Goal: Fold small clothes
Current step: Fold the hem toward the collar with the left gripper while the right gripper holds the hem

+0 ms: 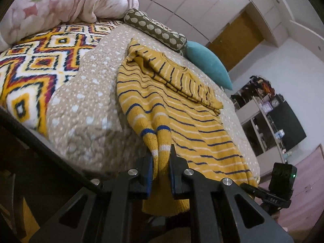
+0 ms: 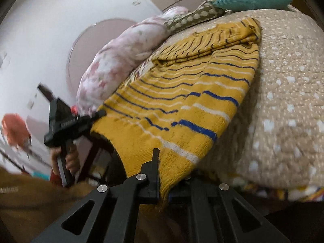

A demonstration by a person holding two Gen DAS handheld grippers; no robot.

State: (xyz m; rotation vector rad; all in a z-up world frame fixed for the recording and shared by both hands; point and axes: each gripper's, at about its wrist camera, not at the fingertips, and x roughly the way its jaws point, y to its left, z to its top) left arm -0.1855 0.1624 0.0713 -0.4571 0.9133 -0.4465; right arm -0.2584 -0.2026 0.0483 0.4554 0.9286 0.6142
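Note:
A yellow knit sweater with blue and white stripes lies on a beige dotted bedspread, its sleeves folded across the far part. My left gripper is shut on the sweater's near hem corner. My right gripper is shut on the other near hem corner of the sweater; its right finger is hidden under the cloth. The right gripper also shows in the left wrist view at the bed's near edge, and the left gripper shows in the right wrist view, held by a hand.
A zigzag-patterned blanket, a pink floral duvet, an olive bolster and a teal cushion lie at the far side of the bed. Shelves and a white wall stand beyond.

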